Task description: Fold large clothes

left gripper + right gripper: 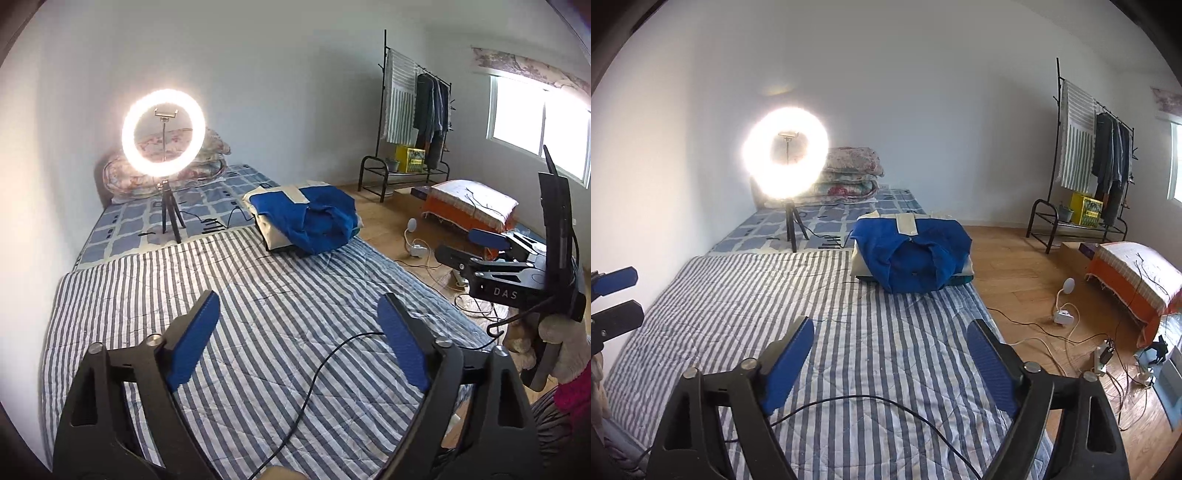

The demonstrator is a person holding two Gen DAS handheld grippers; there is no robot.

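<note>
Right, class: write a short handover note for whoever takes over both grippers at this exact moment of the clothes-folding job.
Left gripper: open, empty, held above the striped quilt.
Right gripper: open, empty, also above the quilt, to the right of the left one.
Clothes: a blue garment lies loosely bunched on top of a cream folded piece at the bed's far right edge, beyond both grippers.
Done: the lower pieces in the pile look folded.
Left: the blue garment seems unfolded; probably spread it on the quilt and fold it. Mind the black cable across the quilt.
</note>
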